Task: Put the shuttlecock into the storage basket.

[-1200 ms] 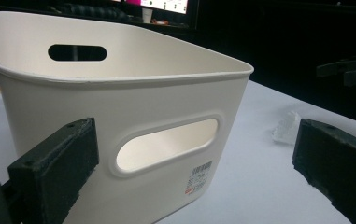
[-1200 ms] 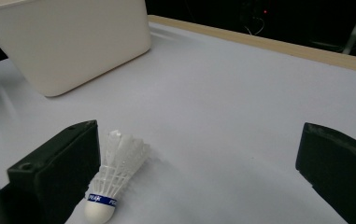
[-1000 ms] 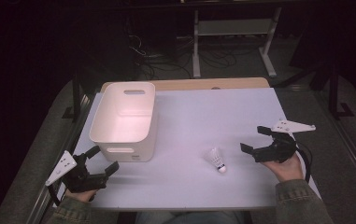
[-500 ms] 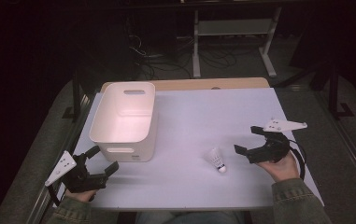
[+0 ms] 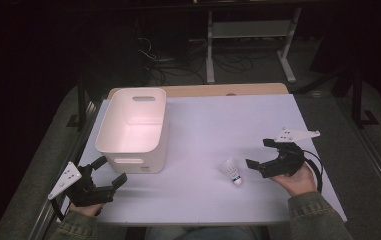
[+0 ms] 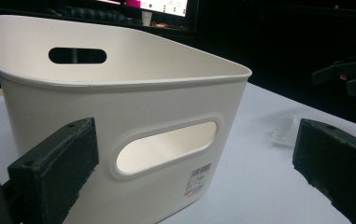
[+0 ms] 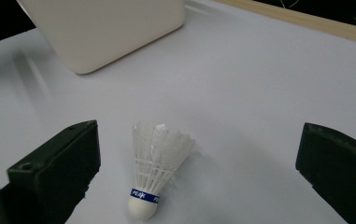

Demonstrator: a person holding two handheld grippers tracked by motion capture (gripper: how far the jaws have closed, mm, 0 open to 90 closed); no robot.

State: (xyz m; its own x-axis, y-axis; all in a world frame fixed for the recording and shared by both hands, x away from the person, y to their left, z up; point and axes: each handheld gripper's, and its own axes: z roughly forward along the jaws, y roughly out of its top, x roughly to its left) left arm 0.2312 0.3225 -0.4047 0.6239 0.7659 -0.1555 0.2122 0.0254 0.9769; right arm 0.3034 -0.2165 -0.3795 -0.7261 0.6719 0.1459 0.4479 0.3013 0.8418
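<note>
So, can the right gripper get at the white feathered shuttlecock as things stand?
Probably yes. The right gripper is open, just right of the white feathered shuttlecock, which lies on its side on the white table with nothing between them; the white plastic bin stands well apart.

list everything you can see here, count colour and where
shuttlecock: 1, white feathers with a blue band and white cork, lying on the table between the bin and the right gripper
bin: 1, white plastic with handle slots, left part of the table, nothing seen inside
table: 1, white top with a wooden far edge
shelf frame: 1, pale metal, on the floor behind the table
left gripper: 1, black, open, near the bin's front
right gripper: 1, black, open, right of the shuttlecock
</note>
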